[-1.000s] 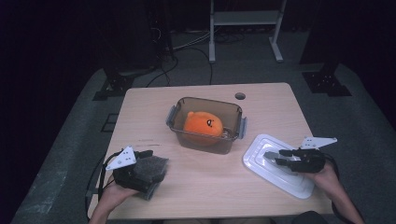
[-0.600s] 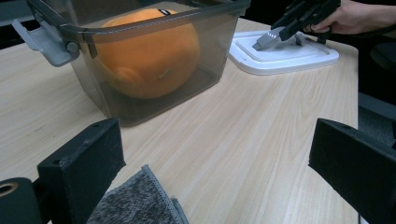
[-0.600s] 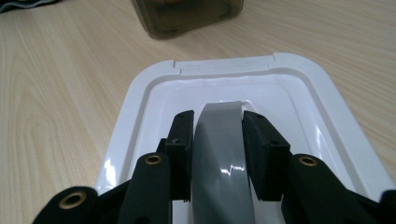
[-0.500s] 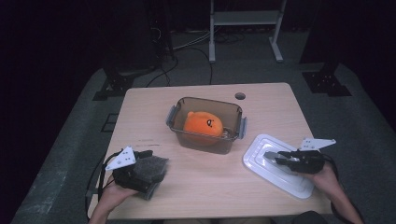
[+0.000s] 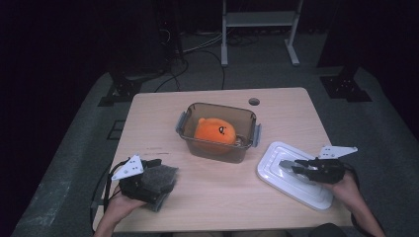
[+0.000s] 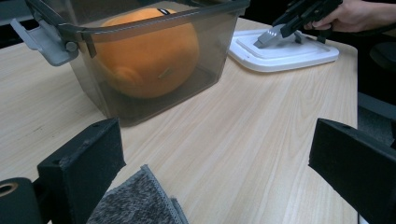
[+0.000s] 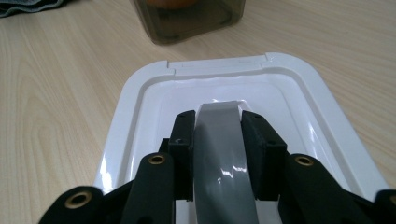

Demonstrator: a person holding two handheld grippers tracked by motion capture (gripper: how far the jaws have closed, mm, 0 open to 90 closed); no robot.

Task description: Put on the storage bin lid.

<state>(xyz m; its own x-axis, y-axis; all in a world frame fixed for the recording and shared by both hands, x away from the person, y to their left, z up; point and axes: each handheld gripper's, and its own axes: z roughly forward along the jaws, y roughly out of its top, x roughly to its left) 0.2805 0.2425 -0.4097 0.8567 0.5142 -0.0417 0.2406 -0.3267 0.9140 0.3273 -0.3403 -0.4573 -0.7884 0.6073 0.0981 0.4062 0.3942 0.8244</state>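
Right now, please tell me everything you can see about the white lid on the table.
The white lid is a rounded rectangle of glossy, plastic-looking material, with a raised rim around a recessed centre panel. A grey handle arches over that centre. The lid lies flat on the wooden table, near its right front corner, apart from the smoky container holding the orange plush. The right gripper is shut on the handle, one black jaw on each side. Nothing else touches the lid.

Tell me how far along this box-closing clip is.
Done: the orange plush sits inside the open box. In hand: the right gripper is shut on the grey handle of the white lid, flat on the table. Left: fitting the lid, closing the latches.
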